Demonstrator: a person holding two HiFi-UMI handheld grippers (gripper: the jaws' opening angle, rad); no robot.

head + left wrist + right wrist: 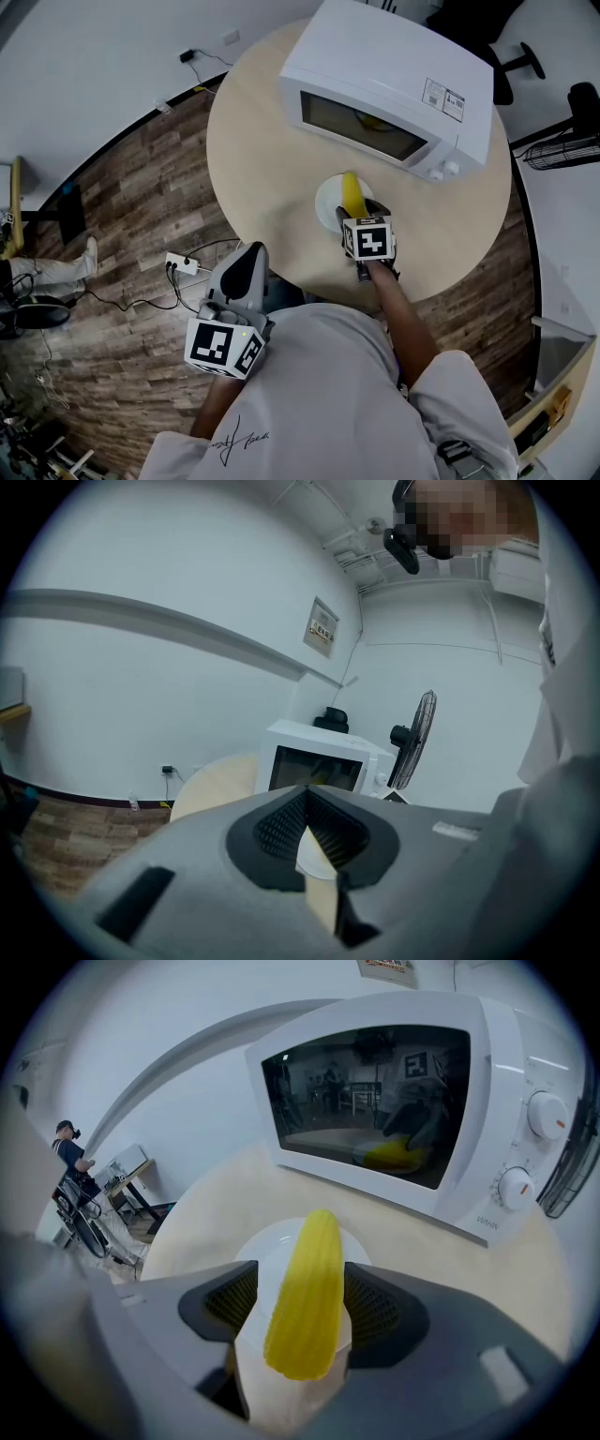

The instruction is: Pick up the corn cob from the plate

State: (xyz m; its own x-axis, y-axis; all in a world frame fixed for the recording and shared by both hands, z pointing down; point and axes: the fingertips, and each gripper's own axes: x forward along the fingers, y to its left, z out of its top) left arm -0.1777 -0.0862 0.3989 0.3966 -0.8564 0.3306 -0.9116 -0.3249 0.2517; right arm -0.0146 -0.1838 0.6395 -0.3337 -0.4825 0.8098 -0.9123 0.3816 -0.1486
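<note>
While the right gripper (300, 1305) holds its jaws apart around it, the corn cob (309, 1279) sits over the white plate (326, 201) by the near edge of the table (262, 141).
Its long axis runs away from that edge, tapered tip toward the microwave (384, 84); the left gripper (307, 803) hangs off the table, jaws together.

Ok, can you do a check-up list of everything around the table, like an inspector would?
Surface: round pale table.
Job's things: yellow corn cob over the white plate.
Clutter: white microwave, door shut.
Grippers: right gripper jaws apart, either side of the corn cob; left gripper shut, empty, off the table.
Cables: power strip and cords on the wood floor.
Surroundings: fan beside the table.
</note>
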